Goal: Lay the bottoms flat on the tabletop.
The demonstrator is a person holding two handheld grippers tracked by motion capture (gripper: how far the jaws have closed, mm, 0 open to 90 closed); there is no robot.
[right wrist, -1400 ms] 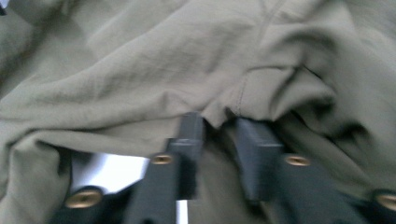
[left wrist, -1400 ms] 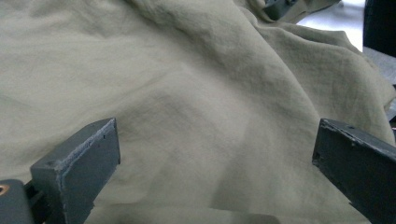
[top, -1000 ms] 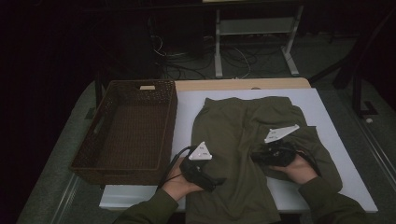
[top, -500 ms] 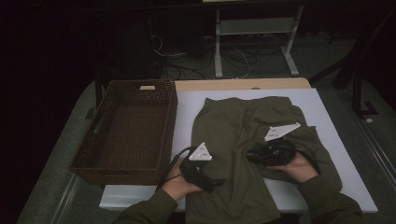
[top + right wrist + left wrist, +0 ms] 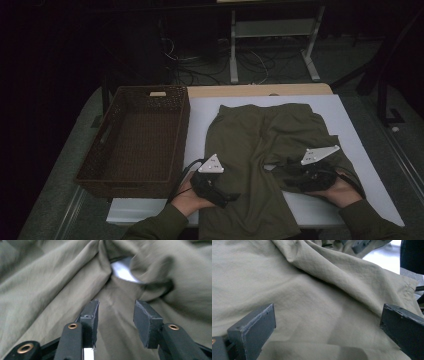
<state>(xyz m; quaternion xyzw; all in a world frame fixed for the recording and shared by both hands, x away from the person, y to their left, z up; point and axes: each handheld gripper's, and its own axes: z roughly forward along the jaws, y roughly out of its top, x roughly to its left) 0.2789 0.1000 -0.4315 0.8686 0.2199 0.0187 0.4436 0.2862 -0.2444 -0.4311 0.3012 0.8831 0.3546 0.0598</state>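
An olive green garment (image 5: 260,145) lies spread on the white table top (image 5: 350,125). My left gripper (image 5: 231,198) rests on its near left part, and its jaws stand wide open over flat cloth (image 5: 312,290) with nothing pinched between them (image 5: 327,315). My right gripper (image 5: 281,172) lies on the garment's right leg, pointing toward the middle. Its jaws (image 5: 117,306) have just been opening and stand partly apart above wrinkled fabric (image 5: 50,290), with no cloth gripped. A patch of white table (image 5: 123,271) shows through a gap in the folds ahead.
A dark woven basket (image 5: 182,130) sits empty on the table, left of the garment. Bare white surface runs along the right side and near edge. Beyond the far edge are a white metal frame (image 5: 272,30) and cables on the floor.
The right gripper has drawn back toward the near right over the garment leg, which has shifted. The left hand and gripper have stayed put.
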